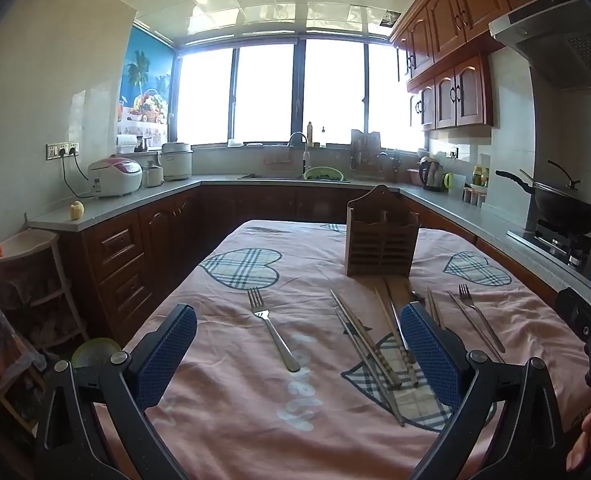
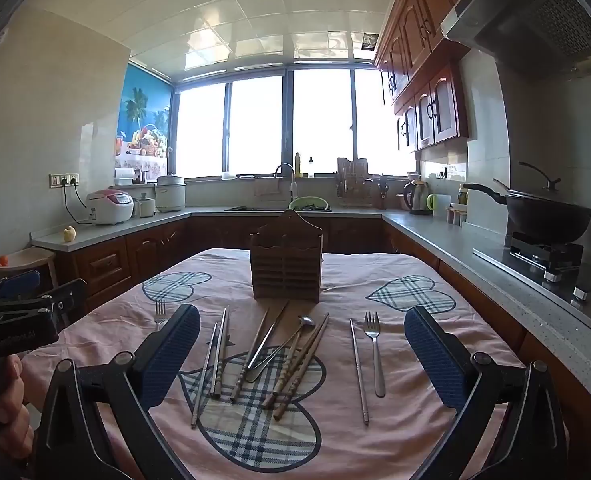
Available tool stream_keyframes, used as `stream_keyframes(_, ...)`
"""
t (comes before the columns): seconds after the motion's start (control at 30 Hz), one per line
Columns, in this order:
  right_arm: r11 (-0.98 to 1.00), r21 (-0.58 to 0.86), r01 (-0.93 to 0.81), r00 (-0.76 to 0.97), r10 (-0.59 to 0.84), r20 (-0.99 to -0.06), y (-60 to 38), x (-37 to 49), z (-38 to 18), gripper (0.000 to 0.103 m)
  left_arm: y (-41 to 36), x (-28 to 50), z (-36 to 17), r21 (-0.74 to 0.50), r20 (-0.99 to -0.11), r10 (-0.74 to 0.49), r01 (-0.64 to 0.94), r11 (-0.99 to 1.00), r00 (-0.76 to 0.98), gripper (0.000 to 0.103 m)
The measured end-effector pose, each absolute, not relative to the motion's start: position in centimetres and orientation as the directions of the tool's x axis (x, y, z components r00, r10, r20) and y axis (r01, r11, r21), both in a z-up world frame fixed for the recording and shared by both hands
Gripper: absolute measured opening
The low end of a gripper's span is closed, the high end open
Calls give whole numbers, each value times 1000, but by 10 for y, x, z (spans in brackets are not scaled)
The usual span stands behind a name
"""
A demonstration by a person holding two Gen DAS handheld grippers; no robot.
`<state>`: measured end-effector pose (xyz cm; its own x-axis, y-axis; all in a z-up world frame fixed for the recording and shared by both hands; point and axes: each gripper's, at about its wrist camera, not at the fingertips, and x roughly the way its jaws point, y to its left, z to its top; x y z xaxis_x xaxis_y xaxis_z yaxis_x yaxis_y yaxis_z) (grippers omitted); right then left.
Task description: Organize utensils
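Slatted wooden holder (image 2: 286,265); 2 steel forks (image 2: 375,350).

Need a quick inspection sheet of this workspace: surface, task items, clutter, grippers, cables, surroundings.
Surface: table under a pink cloth with plaid hearts, wrinkled.
Job's things: wooden holder upright at the far middle; in front lie chopsticks in a loose pile, a spoon, one fork at right, another fork at left.
Clutter: nothing seen on the table.
Grippers: left gripper and right gripper both open, holding nothing, above the near edge.
Cables: black cord from a wall socket to the rice cooker.
Surroundings: kitchen counter, sink, wok on the stove.
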<state>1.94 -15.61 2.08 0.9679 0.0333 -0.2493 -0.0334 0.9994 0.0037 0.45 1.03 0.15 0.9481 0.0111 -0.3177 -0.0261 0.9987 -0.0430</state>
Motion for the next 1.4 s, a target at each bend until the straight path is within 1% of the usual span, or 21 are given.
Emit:
stream_keyframes(0.7,999,-3,-35,967,33,-253,-155,21,17,103,9,8,-1,-37,-326,7,-20,999,945,102)
stream_keyframes(1.03,999,4,-34,963,34,-266,-156,27,13,103,10,18,-5,-46,-355,3,-21,999,935,102)
stream_keyframes(1.13,999,11,-36,961,37,-275,-158,31,12,103,13,27,-6,-62,-379,-14,-10,998,925,102)
stream_keyframes(1.3,999,11,-38,958,40,-285,-162,41,10,103,21,54,-9,-110,-464,-63,13,994,884,102)
stream_keyframes(1.4,999,32,-42,943,50,-330,-164,50,9,103,27,70,-5,-127,-496,-71,9,992,865,102)
